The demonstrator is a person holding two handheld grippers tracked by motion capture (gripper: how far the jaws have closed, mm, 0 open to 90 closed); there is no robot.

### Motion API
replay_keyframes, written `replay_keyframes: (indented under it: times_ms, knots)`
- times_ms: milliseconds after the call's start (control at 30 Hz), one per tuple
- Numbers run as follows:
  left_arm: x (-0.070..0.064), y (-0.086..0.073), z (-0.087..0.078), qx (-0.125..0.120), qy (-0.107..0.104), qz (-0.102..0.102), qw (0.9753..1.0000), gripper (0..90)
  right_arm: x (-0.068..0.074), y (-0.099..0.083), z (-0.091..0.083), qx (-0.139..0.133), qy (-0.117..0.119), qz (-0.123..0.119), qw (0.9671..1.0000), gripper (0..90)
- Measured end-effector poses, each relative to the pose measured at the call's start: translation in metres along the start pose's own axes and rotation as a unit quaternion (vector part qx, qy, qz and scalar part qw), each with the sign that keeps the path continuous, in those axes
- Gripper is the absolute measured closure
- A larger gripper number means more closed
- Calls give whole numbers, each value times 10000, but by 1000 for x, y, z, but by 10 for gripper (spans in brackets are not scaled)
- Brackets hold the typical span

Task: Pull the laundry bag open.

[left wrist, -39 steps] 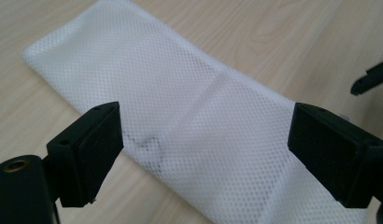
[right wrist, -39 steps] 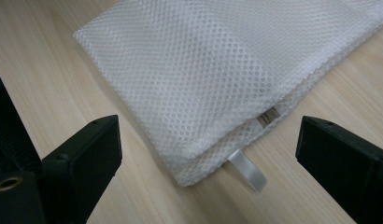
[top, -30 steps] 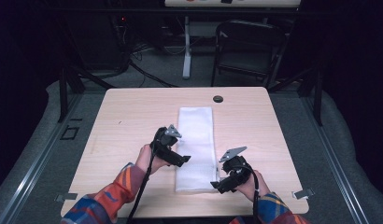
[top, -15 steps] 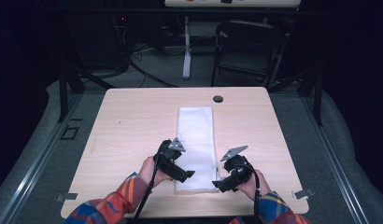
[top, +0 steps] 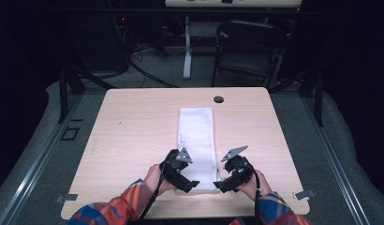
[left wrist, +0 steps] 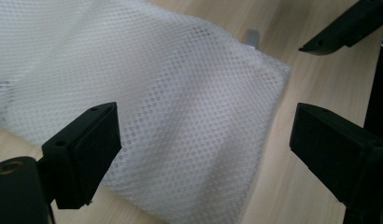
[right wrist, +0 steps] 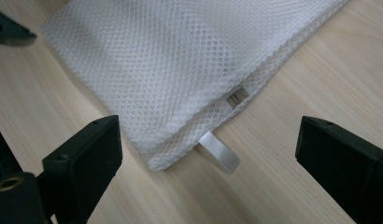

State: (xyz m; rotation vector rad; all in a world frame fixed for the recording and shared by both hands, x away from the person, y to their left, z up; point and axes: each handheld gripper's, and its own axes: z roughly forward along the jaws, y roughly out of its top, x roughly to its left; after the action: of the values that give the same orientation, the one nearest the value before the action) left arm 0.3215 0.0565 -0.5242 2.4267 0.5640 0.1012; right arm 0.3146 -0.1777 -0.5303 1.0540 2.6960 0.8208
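Table (top: 134,126) brightly lit from above, surroundings dark; close views slightly soft.

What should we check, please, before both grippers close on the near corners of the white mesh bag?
1. Left gripper open: ok, its jaws stand wide apart.
2. Right gripper open: ok, its jaws stand wide apart too.
3. Mesh bag flat on the table: ok, it lies as a long folded strip with no bunching.
4. Left jaws over a near corner: ok, the bag's corner lies between them in the left gripper view.
5. Right jaws over the other near corner: ok, the corner and the zipper pull tab lie between them.
6. Jaws low enough to catch the fabric: cannot tell, height above the table is unclear.
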Motion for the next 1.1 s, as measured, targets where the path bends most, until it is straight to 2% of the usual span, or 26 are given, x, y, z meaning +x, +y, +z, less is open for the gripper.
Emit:
replay_keyframes:
  times_ms: [200, 333, 400, 467, 500, 700, 833, 867, 933, 1100]
  knots:
    - [-15, 0, 14, 154, -157, 359, 9991, 166, 1, -1, 1, 65, 39, -11, 10000, 74]
    - [-22, 0, 22, 282, -243, 593, 9975, 241, 0, -1, 1, 127, 4, -37, 9999, 94]
    - [-24, -1, 26, 411, -194, 688, 9966, 300, 0, -1, 1, 130, 5, -46, 9999, 105]
    - [-25, -2, 29, 515, -240, 724, 9958, 344, 1, -1, 2, 165, -7, -20, 9999, 111]
    - [-26, -3, 31, 597, -173, 779, 9950, 387, 1, -1, 3, 180, -6, -25, 9998, 114]
    - [-21, -6, 37, 751, -249, 678, 9946, 573, 1, -1, 5, 163, 20, -14, 9999, 141]
    - [-15, -7, 36, 681, -326, 528, 9957, 682, 1, -1, 5, 181, -5, -20, 9998, 147]
    - [-14, -7, 36, 651, -405, 460, 9960, 720, 1, -1, 5, 191, -2, -28, 9998, 149]
    - [-14, -7, 36, 671, -378, 502, 9958, 751, 1, -1, 4, 231, -20, -70, 9997, 153]
    - [-14, -7, 36, 647, -374, 458, 9962, 849, 1, -1, 4, 235, -24, -89, 9997, 174]
